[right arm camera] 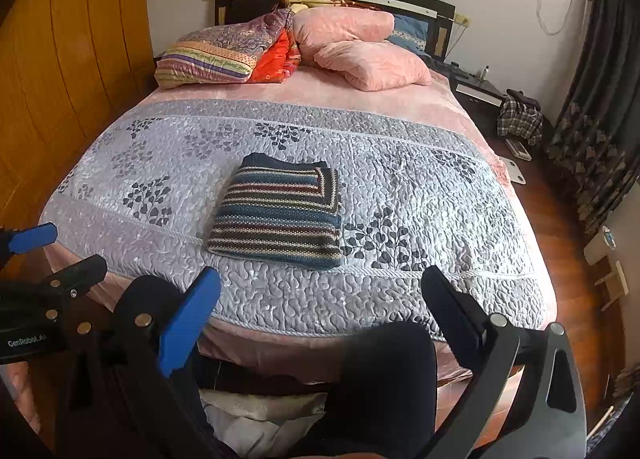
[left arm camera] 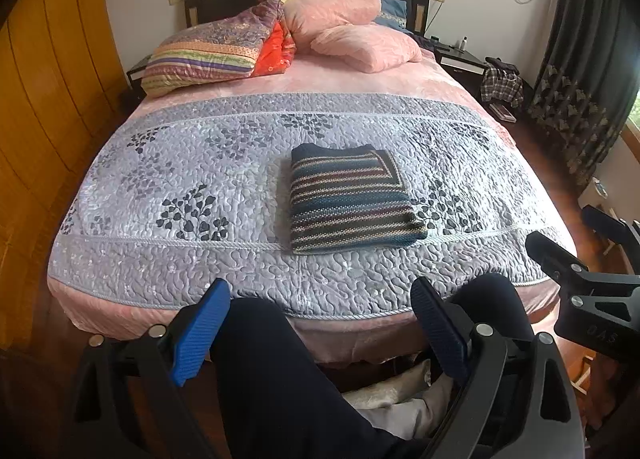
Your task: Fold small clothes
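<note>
Striped knit garment (left arm camera: 348,199) lying folded into a compact rectangle on the grey quilted bedspread (left arm camera: 192,163), well ahead of both pairs of fingers and touched by neither; squared edges and flat lie suggest folding of this piece finished, hence nothing gripped. Left gripper (left arm camera: 320,323) hanging back off the foot of the bed, blue pads (left arm camera: 200,335) spread wide with nothing between them but a dark-trousered leg (left arm camera: 280,371) below. Right gripper (right arm camera: 320,323) likewise wide apart and empty, garment forward and slightly toward its left finger. Both held low over the knees, probably in rest after release or awaiting another piece. No other small clothes within reach ahead of either set of fingers; pillows (left arm camera: 352,35) far beyond the garment at the headboard
</note>
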Demonstrator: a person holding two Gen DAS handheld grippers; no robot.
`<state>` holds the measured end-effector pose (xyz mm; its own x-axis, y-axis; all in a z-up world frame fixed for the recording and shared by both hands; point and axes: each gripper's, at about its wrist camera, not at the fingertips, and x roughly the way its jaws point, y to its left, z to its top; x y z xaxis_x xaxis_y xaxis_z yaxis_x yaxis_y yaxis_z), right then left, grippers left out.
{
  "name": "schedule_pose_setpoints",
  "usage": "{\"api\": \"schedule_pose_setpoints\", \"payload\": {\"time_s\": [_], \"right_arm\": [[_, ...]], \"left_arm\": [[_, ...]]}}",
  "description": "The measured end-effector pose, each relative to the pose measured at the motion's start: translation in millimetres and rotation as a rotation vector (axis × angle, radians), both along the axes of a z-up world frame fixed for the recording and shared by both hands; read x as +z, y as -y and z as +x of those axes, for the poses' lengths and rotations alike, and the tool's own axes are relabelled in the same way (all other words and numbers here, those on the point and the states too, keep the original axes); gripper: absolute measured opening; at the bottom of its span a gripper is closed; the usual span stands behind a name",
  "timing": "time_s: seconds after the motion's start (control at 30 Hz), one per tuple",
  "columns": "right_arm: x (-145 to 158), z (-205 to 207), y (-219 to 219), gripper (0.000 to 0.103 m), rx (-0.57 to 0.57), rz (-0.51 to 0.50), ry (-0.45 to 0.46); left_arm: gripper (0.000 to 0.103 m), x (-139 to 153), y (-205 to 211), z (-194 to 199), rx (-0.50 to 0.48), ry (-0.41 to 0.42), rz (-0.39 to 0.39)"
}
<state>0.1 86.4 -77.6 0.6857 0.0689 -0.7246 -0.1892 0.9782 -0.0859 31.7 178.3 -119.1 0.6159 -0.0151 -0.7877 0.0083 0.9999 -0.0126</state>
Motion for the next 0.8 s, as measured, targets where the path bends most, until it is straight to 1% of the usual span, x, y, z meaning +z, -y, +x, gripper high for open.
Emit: {"api": "schedule_pose_setpoints", "payload": {"time_s": [0.8], "right_arm": [[3.1,0.1,-2.8,0.1,0.003,0.0,0.01]], "left_arm": [[0.092,3.5,-2.1,4.4,-0.011,0.005,-0.001]]}}
